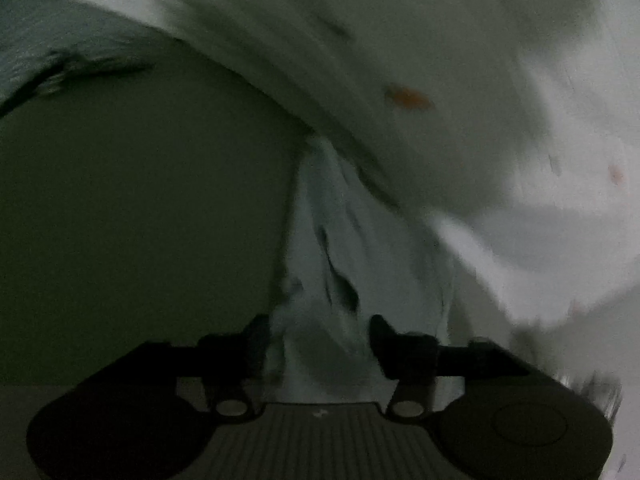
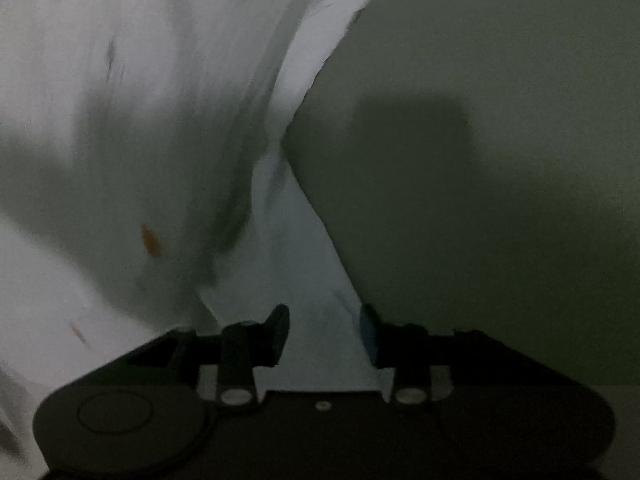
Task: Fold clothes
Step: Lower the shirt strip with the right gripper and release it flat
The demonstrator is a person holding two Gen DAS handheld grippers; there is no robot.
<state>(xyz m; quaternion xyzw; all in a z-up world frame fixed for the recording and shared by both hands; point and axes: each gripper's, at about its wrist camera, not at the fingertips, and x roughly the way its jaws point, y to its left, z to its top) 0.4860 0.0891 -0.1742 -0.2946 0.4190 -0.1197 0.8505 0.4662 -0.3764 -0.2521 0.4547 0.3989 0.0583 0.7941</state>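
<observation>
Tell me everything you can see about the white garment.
The white garment looks like soft, thin cloth with small orange marks, creased and blurred. It lies spread on a dull green surface. A bunched corner runs between the left gripper jaws, a flatter corner between the right gripper jaws; both stand open, not pressing it.

- A plain, dull olive-green surface (image 1: 140, 220) fills the left half of the left wrist view, dim and featureless.
- The same green surface (image 2: 500, 240) takes up the right half of the right wrist view.
- A dark, blocky shadow (image 2: 412, 136) lies across it there, soft-edged.
</observation>
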